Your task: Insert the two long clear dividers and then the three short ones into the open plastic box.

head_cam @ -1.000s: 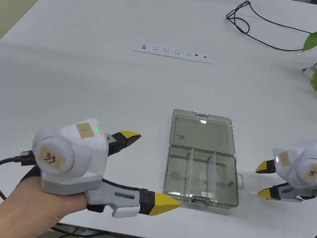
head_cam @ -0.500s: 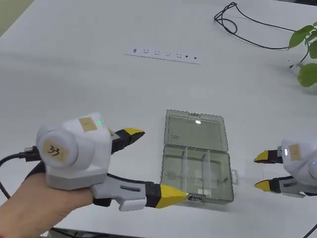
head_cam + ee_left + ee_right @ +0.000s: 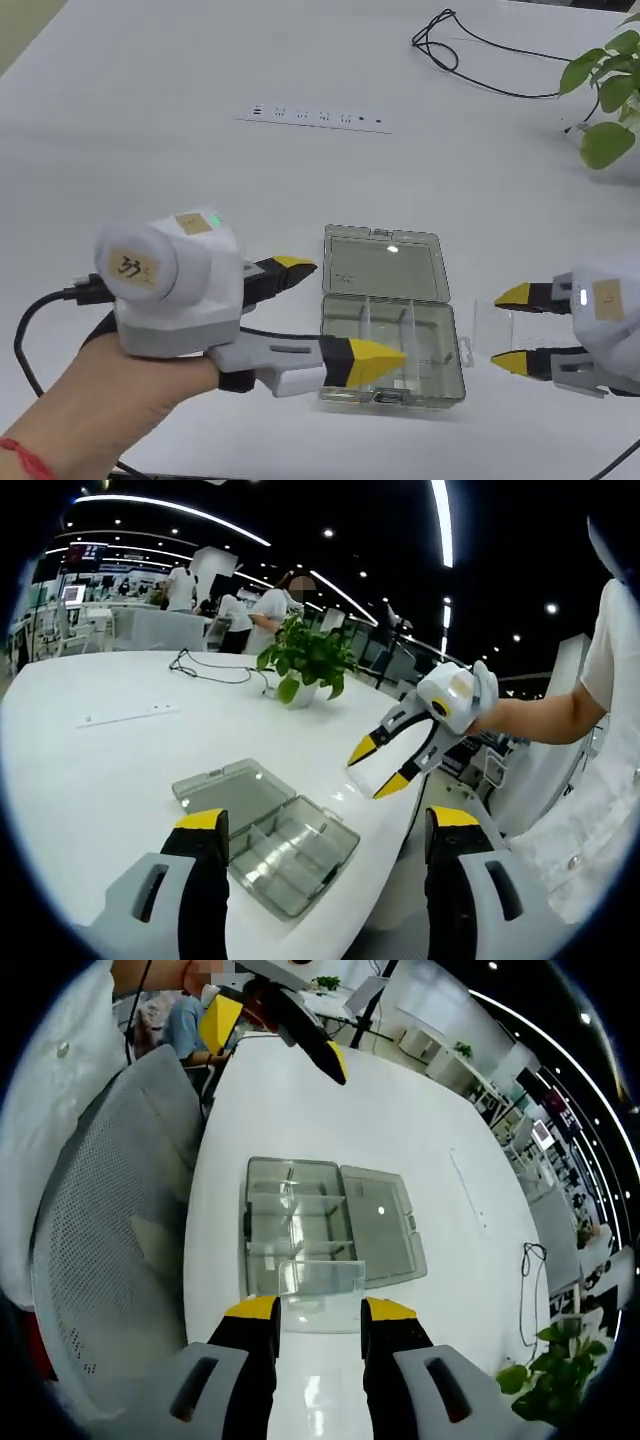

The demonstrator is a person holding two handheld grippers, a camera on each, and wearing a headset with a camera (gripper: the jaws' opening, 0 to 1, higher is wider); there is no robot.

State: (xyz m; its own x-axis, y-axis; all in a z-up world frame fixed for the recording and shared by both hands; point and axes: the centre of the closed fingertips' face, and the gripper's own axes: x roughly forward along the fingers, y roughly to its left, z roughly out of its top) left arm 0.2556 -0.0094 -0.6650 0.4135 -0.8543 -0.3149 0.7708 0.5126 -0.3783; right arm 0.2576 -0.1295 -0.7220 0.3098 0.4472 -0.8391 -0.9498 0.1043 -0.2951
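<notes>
The open clear plastic box [image 3: 326, 345] lies on the white table with its lid [image 3: 385, 262] folded back and clear dividers standing inside. My left gripper [image 3: 333, 312] is open at the box's left side, its lower fingertip over the front left corner, with nothing between its fingers. In the left gripper view the box [image 3: 270, 835] sits just past my left gripper [image 3: 328, 818], and the right gripper [image 3: 372, 772] hangs beyond it. My right gripper [image 3: 512, 328] hovers right of the box. A short clear divider [image 3: 322, 1280] spans my right gripper [image 3: 321, 1308] from tip to tip, overlapping the box's [image 3: 247, 1230] near wall.
A white power strip [image 3: 318, 115] lies farther back on the table and a black cable [image 3: 470, 60] loops at the back right beside a potted plant [image 3: 600, 90]. The table's near edge runs close under both grippers. A grey mesh chair [image 3: 100, 1210] stands beside the table.
My left gripper has moved right, up to the box's front left corner. My right gripper has edged slightly closer to the box with the same jaw gap. The head camera shifted.
</notes>
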